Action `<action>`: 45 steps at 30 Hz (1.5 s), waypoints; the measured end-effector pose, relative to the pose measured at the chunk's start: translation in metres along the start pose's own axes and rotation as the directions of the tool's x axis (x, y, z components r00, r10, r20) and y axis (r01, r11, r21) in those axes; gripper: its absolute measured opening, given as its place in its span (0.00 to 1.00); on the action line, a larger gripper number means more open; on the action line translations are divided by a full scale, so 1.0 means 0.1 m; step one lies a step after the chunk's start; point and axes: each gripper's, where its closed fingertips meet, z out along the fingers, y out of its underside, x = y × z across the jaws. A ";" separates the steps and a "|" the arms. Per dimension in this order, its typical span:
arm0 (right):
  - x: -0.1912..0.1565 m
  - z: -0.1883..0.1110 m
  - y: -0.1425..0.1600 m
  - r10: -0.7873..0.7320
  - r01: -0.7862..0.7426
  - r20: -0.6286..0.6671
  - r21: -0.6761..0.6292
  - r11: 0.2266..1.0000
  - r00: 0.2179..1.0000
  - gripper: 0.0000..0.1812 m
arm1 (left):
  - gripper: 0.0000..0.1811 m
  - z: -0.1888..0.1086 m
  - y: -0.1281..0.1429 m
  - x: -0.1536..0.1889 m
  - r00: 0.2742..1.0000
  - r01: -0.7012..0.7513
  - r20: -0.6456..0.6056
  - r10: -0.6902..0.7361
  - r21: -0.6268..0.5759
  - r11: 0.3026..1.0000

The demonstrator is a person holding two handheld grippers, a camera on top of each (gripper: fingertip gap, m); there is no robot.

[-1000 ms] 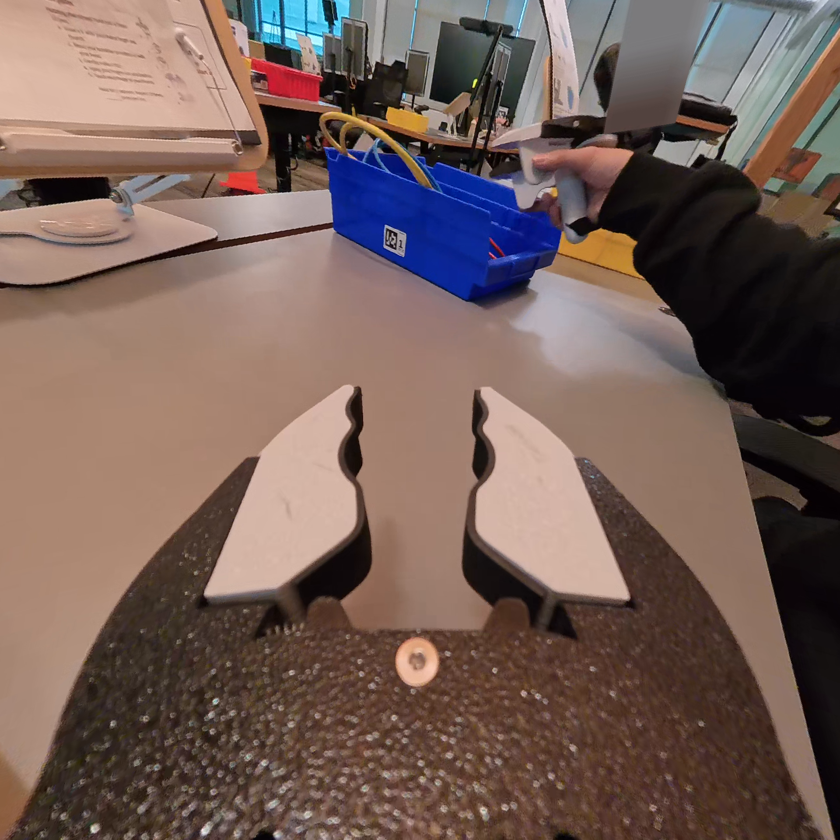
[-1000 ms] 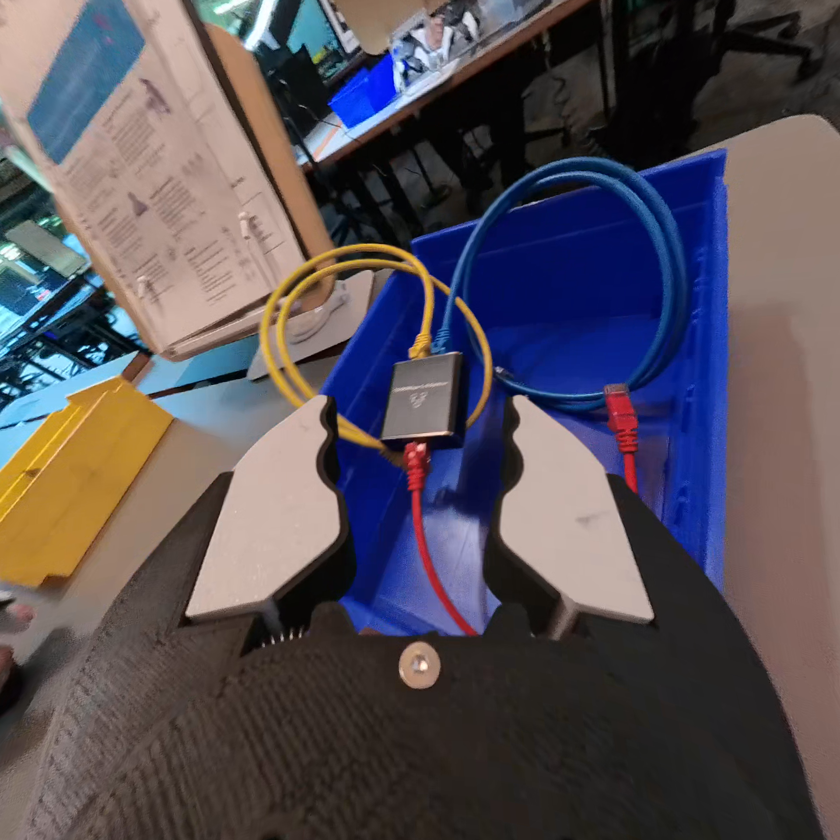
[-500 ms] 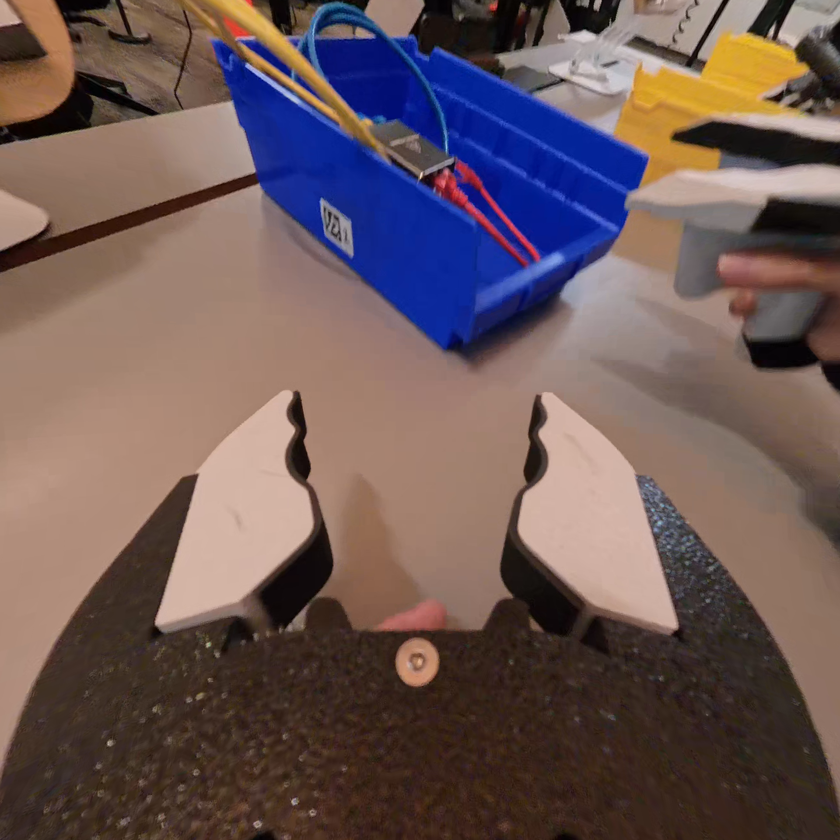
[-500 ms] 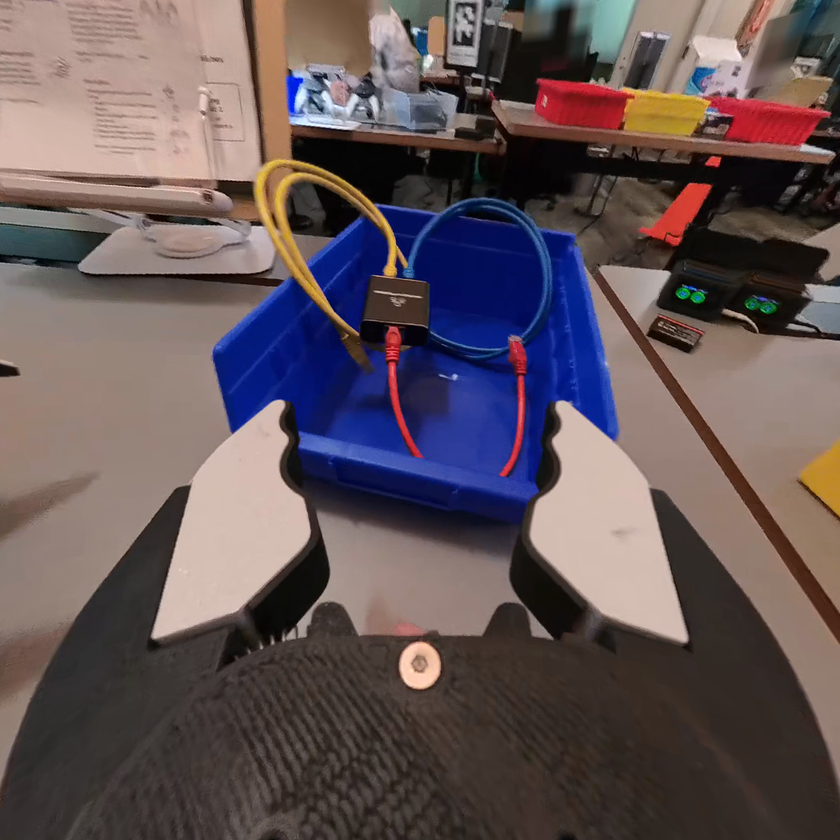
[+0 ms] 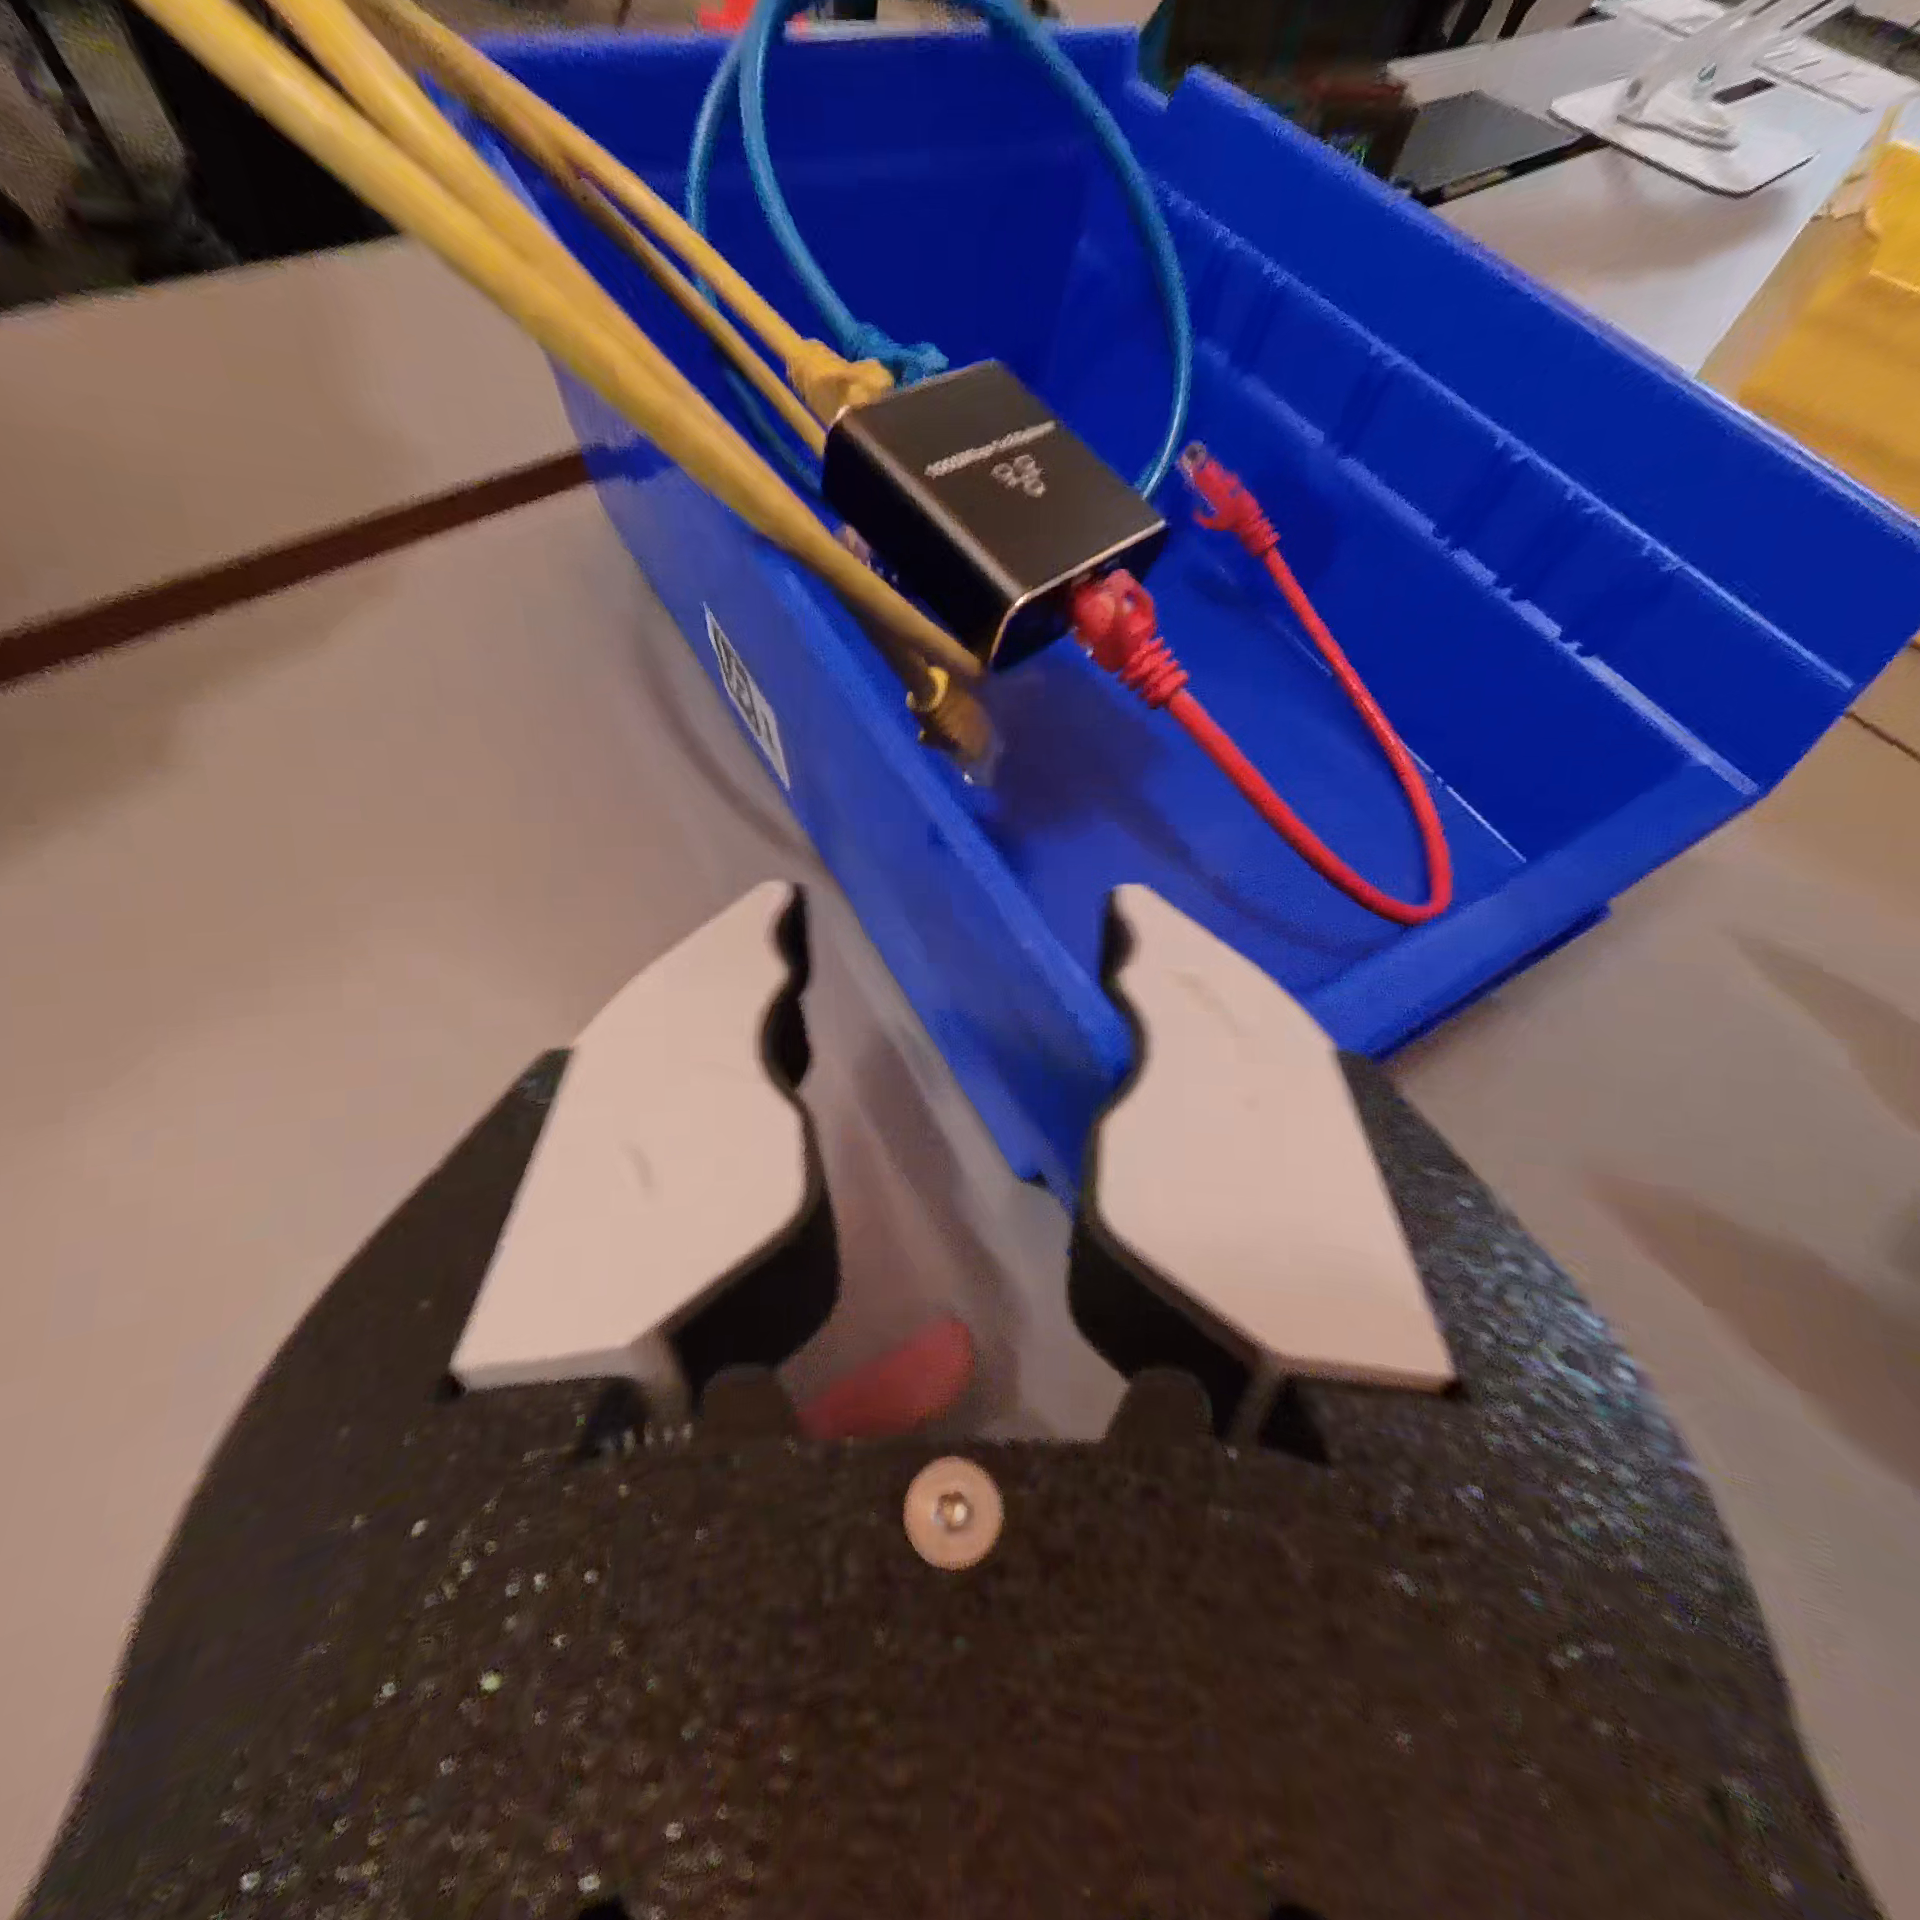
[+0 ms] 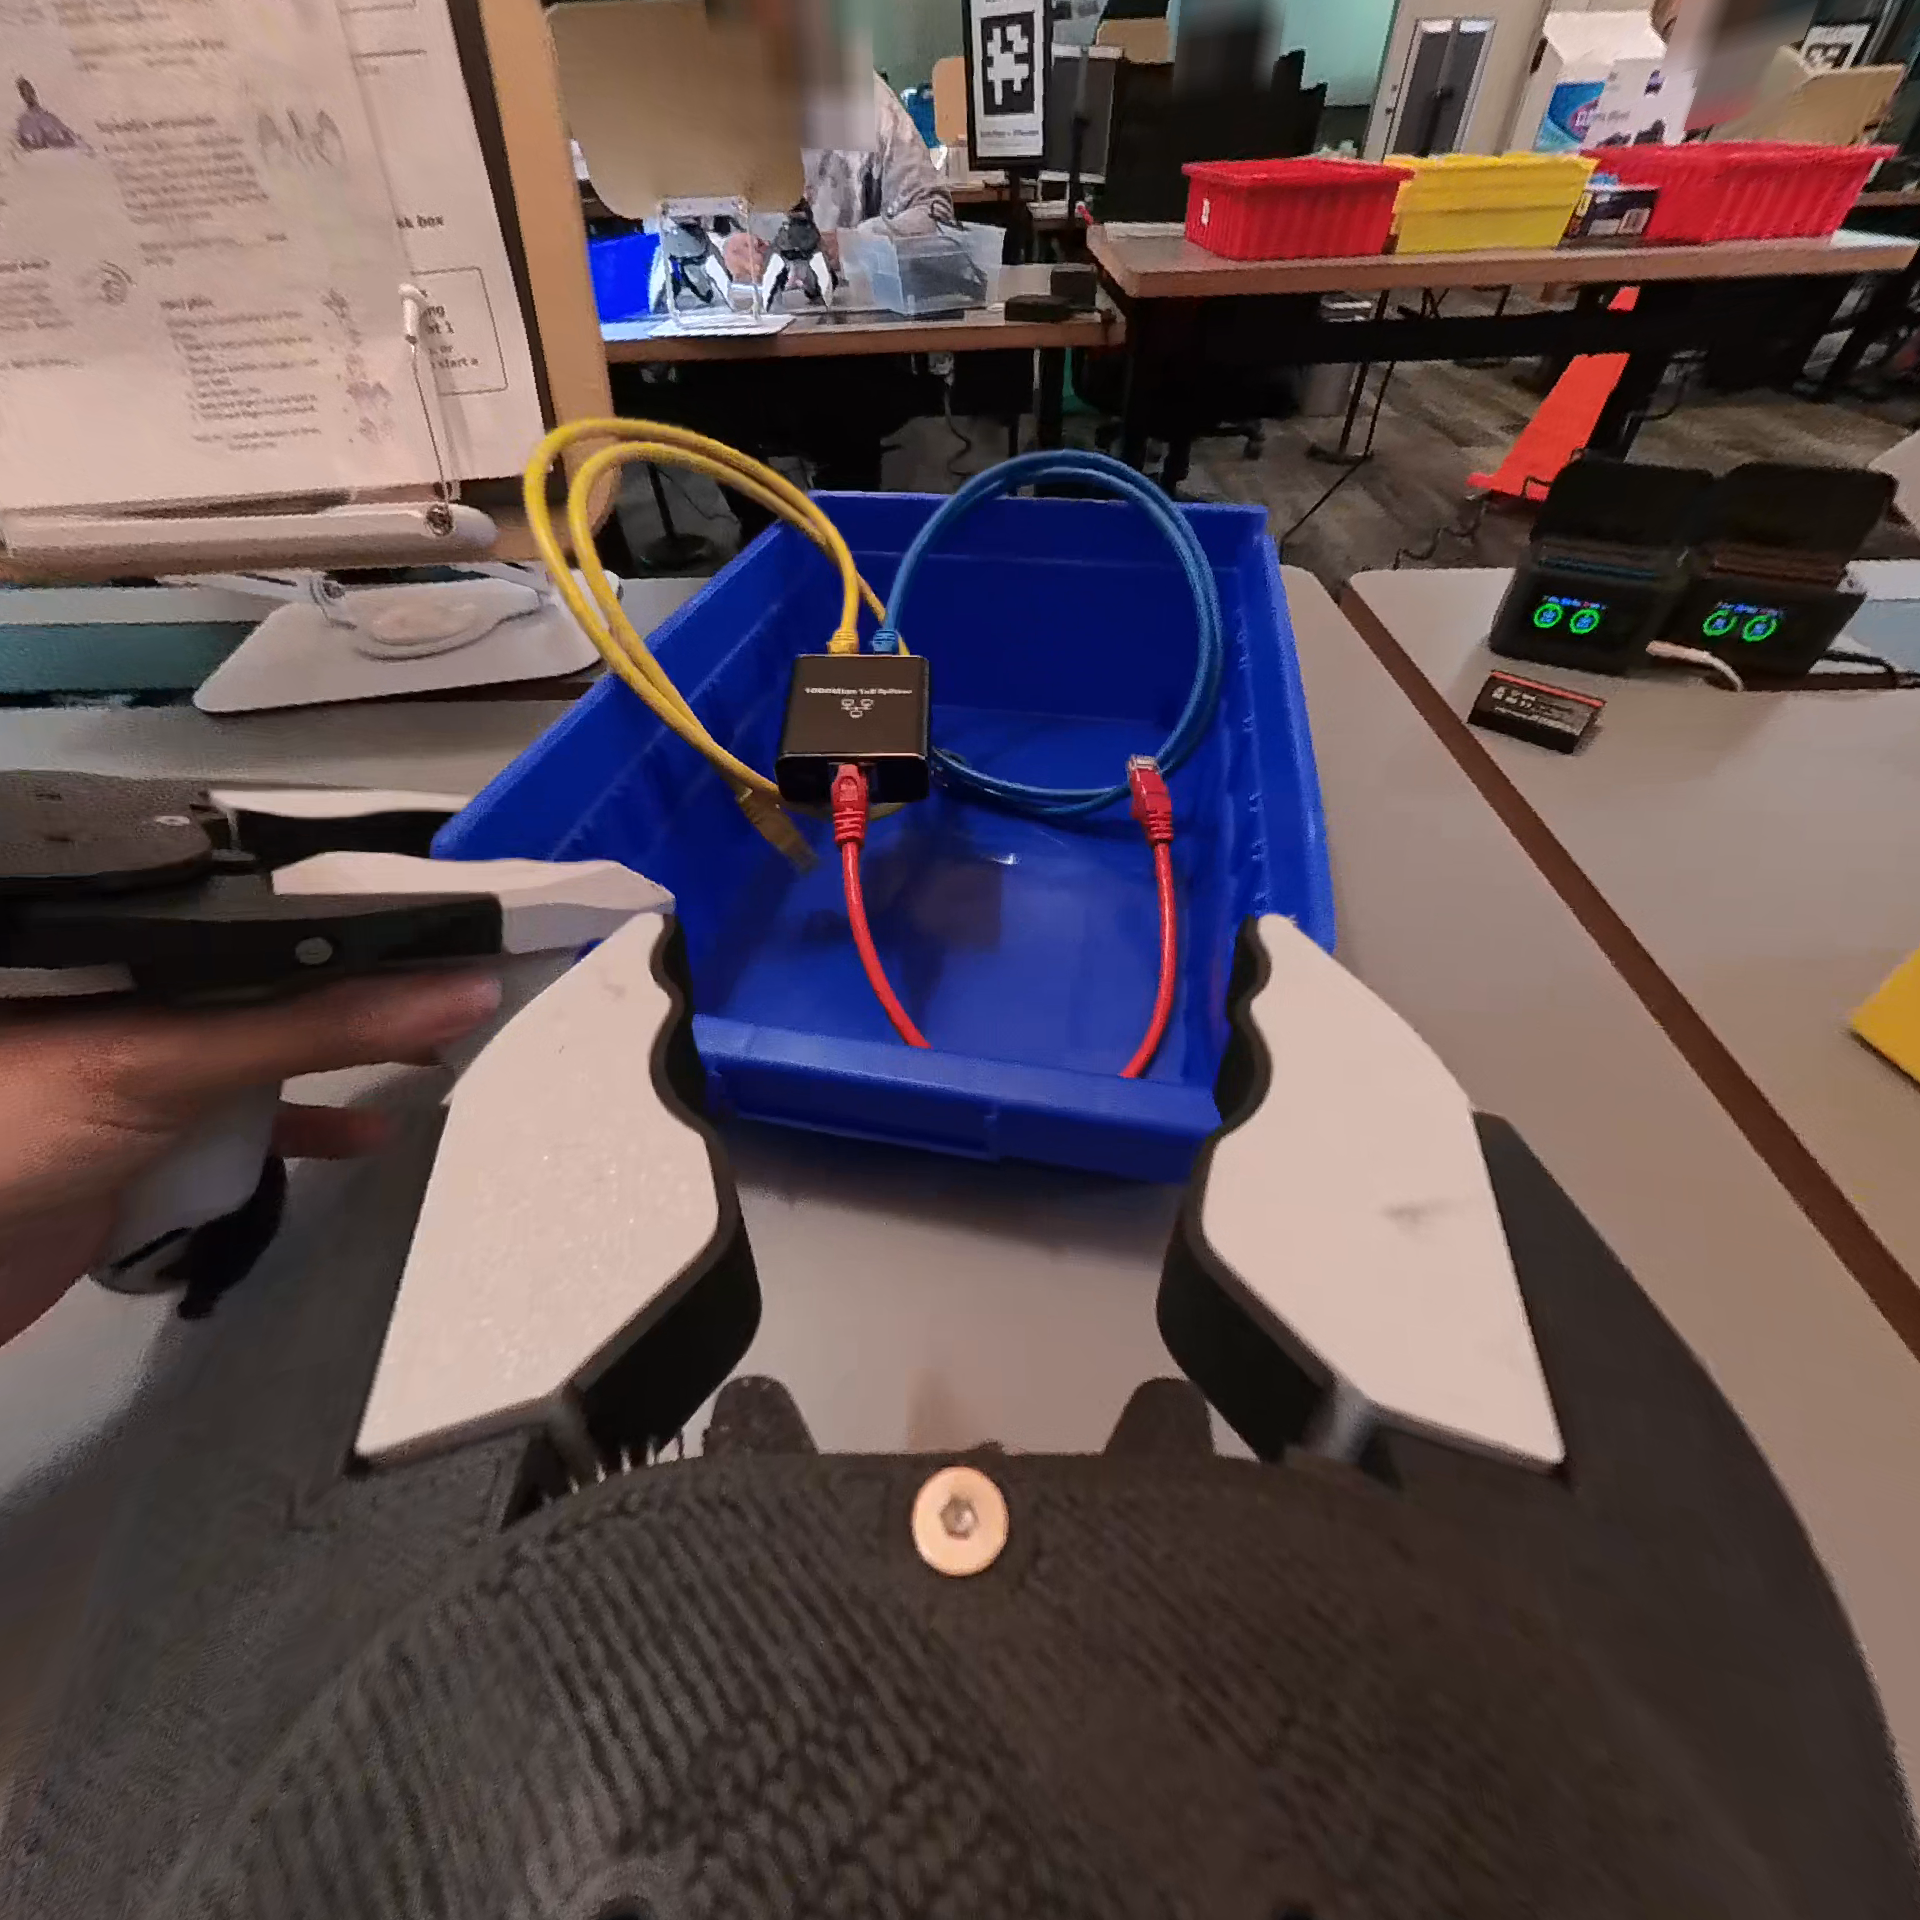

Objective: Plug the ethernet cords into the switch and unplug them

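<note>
Two grippers, left gripper (image 5: 954, 997) and right gripper (image 6: 956, 1023), had flat grey fingers apart, holding nothing. Boxy black switch (image 6: 854, 727) with round rubbery cords sat inside ribbed blue plastic bin (image 6: 1283, 748).

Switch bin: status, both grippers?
Left gripper and right gripper open, empty, short of blue bin. Switch inside; red cord, yellow, blue plugged. Path clear.

Glossy blue plastic bin (image 6: 1268, 727) on a smooth, matt grey worktop (image 6: 1507, 935); the switch (image 5: 987, 499) a dark box with a satin sheen; its cords (image 6: 1158, 935) in smooth sheathing; the left gripper (image 5: 951, 935) pale matt fingers (image 5: 665, 1143) on rough, speckled black plastic.
</note>
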 end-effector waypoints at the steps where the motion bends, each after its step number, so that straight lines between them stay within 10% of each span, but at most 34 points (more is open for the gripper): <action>1: -0.01 0.00 0.00 -0.019 0.019 -0.006 -0.004 1.000 1.000 0.55 | 0.16 -0.03 -0.01 -0.03 0.999 -0.033 0.020 0.033 0.017 0.999; 17: -1.12 -0.14 -0.35 -0.168 0.155 0.186 0.080 0.985 0.968 0.54 | 0.02 -1.59 0.62 -1.17 0.987 -0.046 0.157 0.038 0.050 0.998; 26: -3.00 -0.40 -0.84 -0.176 0.092 0.594 0.169 0.981 0.785 0.52 | 0.03 -2.93 1.23 -1.72 0.951 0.023 0.302 -0.066 0.144 0.989; 34: -5.12 -0.07 -0.97 0.123 0.110 0.879 -0.194 0.975 0.461 0.49 | 0.03 -3.38 1.42 -1.93 0.890 0.056 0.432 -0.147 0.217 0.975; 45: -5.99 0.66 -0.07 0.089 0.386 0.673 -0.521 0.762 0.734 0.50 | 0.03 -3.57 1.51 -2.03 0.887 0.147 0.391 -0.246 0.266 0.953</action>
